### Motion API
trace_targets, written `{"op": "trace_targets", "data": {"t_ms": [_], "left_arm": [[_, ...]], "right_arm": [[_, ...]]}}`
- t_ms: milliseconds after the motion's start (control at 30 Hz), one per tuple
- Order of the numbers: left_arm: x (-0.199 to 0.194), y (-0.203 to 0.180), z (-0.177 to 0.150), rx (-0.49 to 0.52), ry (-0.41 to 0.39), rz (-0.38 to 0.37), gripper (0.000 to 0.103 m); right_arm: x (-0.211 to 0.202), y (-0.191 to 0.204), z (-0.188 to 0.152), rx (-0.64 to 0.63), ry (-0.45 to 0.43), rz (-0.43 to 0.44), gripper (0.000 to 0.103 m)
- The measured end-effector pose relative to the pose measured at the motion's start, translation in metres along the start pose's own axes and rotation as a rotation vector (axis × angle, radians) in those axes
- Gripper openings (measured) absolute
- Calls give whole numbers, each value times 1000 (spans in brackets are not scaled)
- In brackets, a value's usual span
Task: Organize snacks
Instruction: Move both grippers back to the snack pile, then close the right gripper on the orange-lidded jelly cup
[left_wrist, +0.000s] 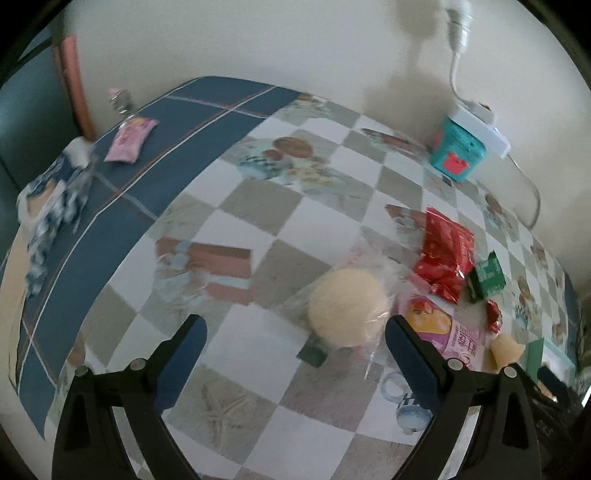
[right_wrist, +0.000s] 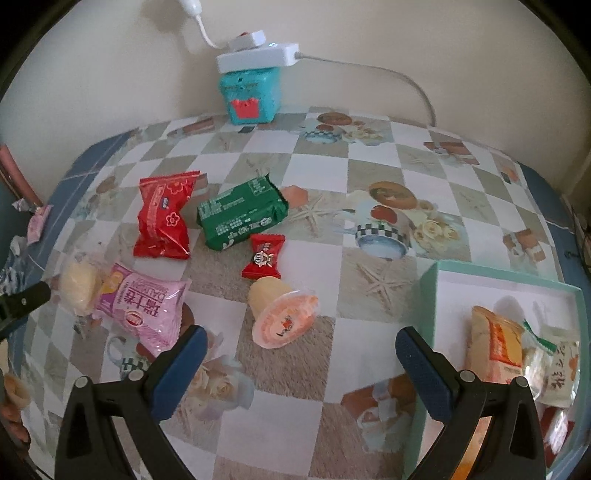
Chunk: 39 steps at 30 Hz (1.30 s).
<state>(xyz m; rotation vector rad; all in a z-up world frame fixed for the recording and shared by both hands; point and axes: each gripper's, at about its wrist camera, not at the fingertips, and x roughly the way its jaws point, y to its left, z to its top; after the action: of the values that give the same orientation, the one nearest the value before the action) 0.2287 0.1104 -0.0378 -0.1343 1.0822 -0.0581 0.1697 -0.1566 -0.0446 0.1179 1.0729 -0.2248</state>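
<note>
Two grippers are held low over a checked tablecloth (right_wrist: 295, 413), each with its jaws spread wide and nothing between them. The left gripper (left_wrist: 295, 339) is angled down and forward, and a pale round bun (left_wrist: 347, 306) in clear wrap is seen just ahead of its right finger; whether wrap and finger touch cannot be told. A small dark block (left_wrist: 313, 355) lies against the bun's near side and cannot be identified. Beyond the right finger a pink packet (left_wrist: 448, 332) is partly covered by that finger, with a red packet (left_wrist: 445, 254) and a green packet (left_wrist: 485, 275) farther off to the right. Far to the left, a second pink pack (left_wrist: 129, 139) lies on the blue border, and the objects near it are smeared by blur.

The right gripper (right_wrist: 299, 347) is likewise tilted down, and a jelly cup (right_wrist: 282, 315) lies on its side just ahead, between the fingers' lines but clear of both. A small red candy (right_wrist: 264, 256) sits just beyond the cup. To the right, a mint box (right_wrist: 430, 291) is cut off by the frame edge, with wrapped snacks (right_wrist: 496, 343) inside, partly hidden behind the right finger. At the far wall a teal tin (right_wrist: 251, 96) is topped by a white power strip (right_wrist: 256, 57).
</note>
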Motion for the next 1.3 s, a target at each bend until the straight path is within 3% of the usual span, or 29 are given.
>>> {"op": "trace_targets", "data": {"t_ms": [333,633,800,900,1067,1300], "left_arm": [[24,-27,5,92,39,-13,97],[39,-30,5,87,61,-11,97],[38,-35,7,90,54,-21,96],[35,-40,7,100,40,-6,85],[33,-37,9,79,46,-16,60],[25,-35,9,71,33,17,48]], "right_arm": [[18,6,5,-37,10,-12,101],[24,11,6,-50,8,5,77],[25,11,4,-37,11,24,56],[23,10,4,-33,9,26,50],[22,8,2,-21,13,37,49],[15,3,-3,10,11,51,49]]}}
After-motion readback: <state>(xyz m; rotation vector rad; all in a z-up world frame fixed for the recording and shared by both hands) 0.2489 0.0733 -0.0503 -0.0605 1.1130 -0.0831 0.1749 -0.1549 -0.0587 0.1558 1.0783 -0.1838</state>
